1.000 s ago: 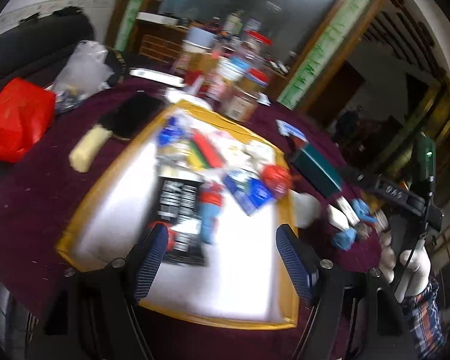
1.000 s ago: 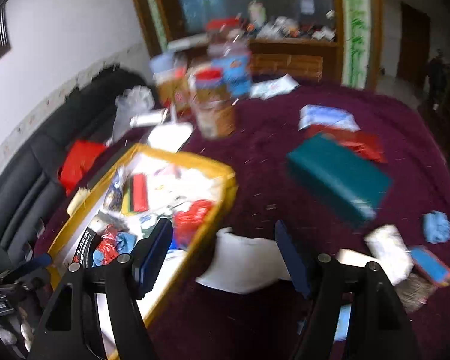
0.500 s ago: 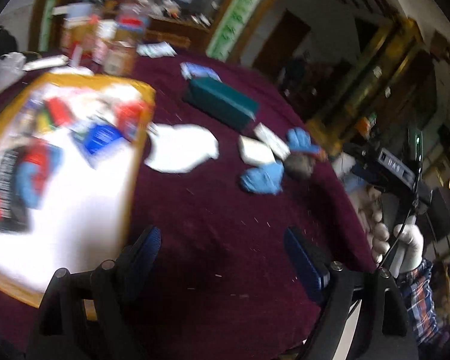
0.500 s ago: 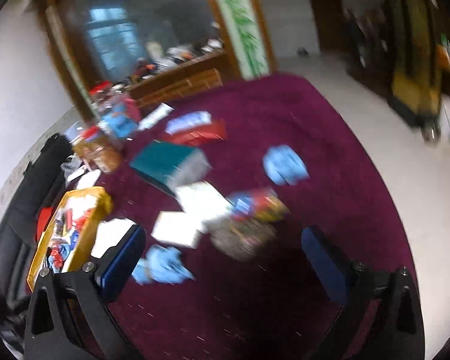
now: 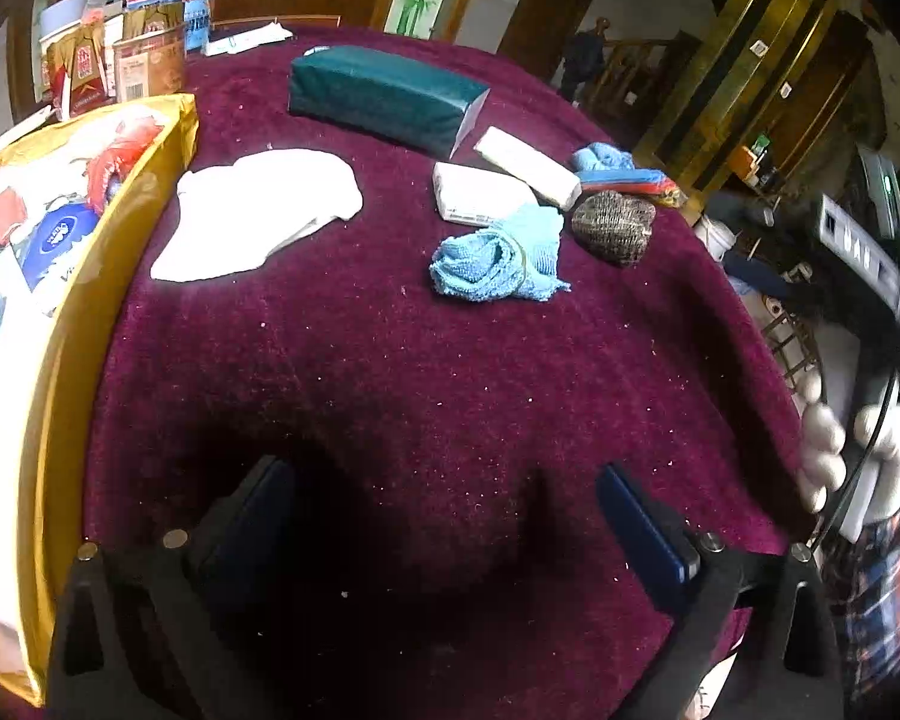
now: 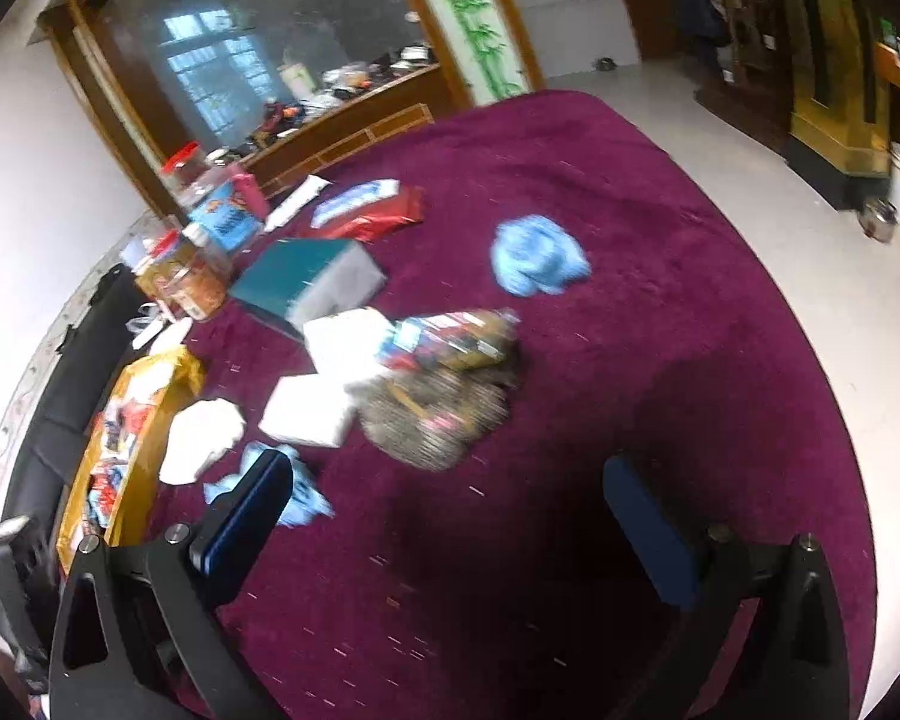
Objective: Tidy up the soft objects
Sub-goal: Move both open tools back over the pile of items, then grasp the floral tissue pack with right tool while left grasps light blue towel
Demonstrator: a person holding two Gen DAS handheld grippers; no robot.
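Observation:
My left gripper (image 5: 444,516) is open and empty, low over the maroon tablecloth (image 5: 390,360). Ahead of it lie a crumpled blue cloth (image 5: 498,255), a white cloth (image 5: 258,210), a brown woven scrubber (image 5: 613,225), two white tissue packs (image 5: 480,195) and a second blue cloth (image 5: 603,157). The yellow tray (image 5: 60,312) with packets is at the left. My right gripper (image 6: 444,516) is open and empty, above the table near the scrubber (image 6: 432,414), the blue cloth (image 6: 297,492) beside its left finger and another blue cloth (image 6: 537,255) farther off.
A teal tissue box (image 5: 384,97) lies behind the cloths. Jars and boxes (image 5: 126,54) stand at the back left. A red-blue packet (image 5: 630,183) lies by the table's right edge. The right hand with its gripper body (image 5: 858,300) is beyond that edge. A black sofa (image 6: 60,372) lies left.
Both grippers have swung right, away from the tray, and now face the loose cloths and packs on the tablecloth. Both stay open and empty.

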